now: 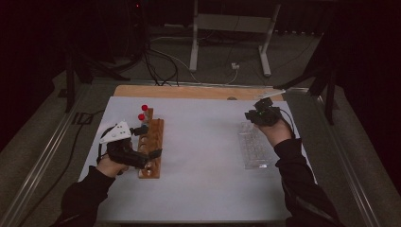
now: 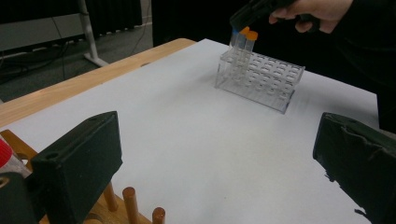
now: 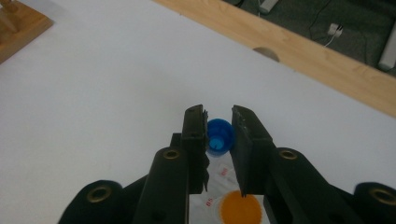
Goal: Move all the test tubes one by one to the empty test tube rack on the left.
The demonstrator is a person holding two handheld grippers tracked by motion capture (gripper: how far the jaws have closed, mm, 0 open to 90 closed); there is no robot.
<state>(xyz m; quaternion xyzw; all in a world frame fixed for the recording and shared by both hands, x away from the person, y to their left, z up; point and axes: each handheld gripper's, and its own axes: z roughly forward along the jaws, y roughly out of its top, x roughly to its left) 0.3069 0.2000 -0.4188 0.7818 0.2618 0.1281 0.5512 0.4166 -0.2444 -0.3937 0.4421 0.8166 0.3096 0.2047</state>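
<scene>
Item, left: my left claw (image 1: 150, 153) gapes wide, empty, over the wooden rack (image 1: 152, 150) with red-capped tubes (image 1: 143, 112). Item, right: my right claw (image 3: 219, 140) pinches the blue-capped tube (image 3: 219, 137), standing in the clear rack (image 2: 259, 79) beside an orange-capped tube (image 2: 251, 36); the left claw view alone shows the rack's side.

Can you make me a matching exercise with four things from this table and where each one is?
Things:
1. blue-capped tube
2. orange-capped tube
3. red-capped tubes
4. left tongs

Places:
A. over the wooden rack
B. at the wooden rack's far end
C. between the right tongs
D. in the clear rack, beside the blue one

Pairs: 1-C, 2-D, 3-B, 4-A
</scene>
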